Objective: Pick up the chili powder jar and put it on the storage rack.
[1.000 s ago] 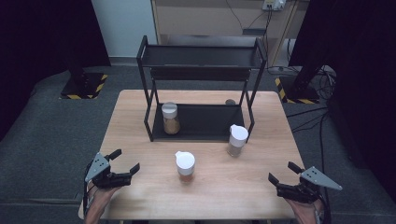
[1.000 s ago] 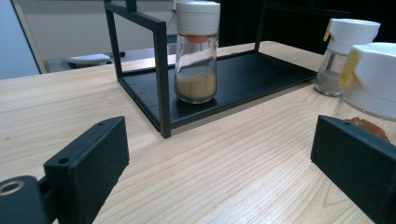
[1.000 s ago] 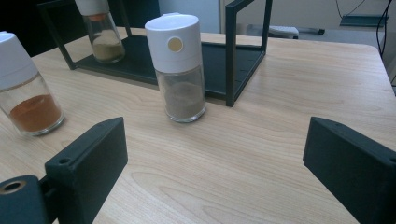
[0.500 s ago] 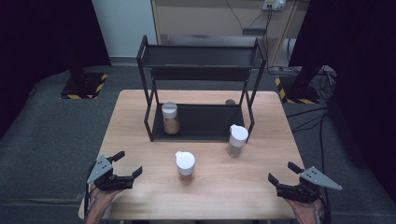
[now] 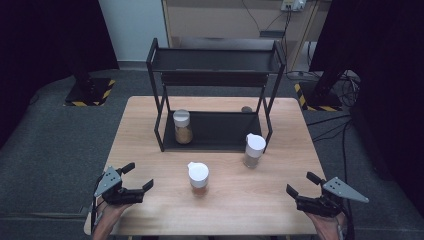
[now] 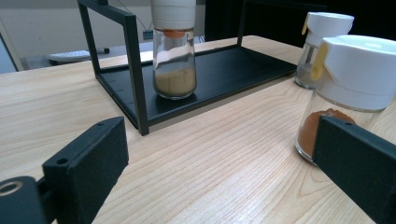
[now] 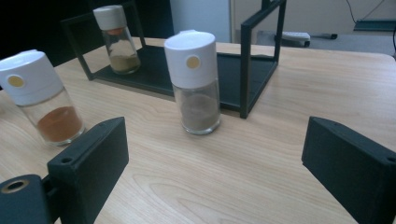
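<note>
In the high view, a small dark round thing [image 5: 246,109] on the table behind the rack [image 5: 215,60] is too small to identify. In the left gripper view, the rack's top is cut off by the upper edge, and the right jaw hides the lower right of the nearest jar [image 6: 348,88]. In the right gripper view, the rack's upper shelf is out of frame.
</note>
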Motion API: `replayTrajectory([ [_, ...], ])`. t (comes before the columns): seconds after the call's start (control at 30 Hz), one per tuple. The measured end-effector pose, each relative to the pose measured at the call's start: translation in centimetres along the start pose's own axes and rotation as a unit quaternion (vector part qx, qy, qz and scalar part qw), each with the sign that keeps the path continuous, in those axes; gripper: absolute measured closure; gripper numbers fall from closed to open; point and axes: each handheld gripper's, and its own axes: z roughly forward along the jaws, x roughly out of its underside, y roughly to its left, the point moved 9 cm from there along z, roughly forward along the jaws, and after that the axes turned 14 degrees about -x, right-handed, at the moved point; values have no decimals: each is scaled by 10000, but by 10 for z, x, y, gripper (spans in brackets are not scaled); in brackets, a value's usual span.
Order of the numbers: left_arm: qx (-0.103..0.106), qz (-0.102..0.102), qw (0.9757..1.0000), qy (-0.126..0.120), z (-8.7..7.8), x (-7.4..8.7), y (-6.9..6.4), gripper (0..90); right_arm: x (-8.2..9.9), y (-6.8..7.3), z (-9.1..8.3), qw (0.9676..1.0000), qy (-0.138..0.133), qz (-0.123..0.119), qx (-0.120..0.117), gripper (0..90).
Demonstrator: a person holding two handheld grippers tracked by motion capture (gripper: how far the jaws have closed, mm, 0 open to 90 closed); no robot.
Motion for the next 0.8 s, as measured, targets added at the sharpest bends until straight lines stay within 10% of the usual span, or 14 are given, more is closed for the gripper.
replayTrajectory([
  [0.8,3,-96,10000,-10,-1,1,2,32,-55,26,23,9962,60,-449,-745,65],
])
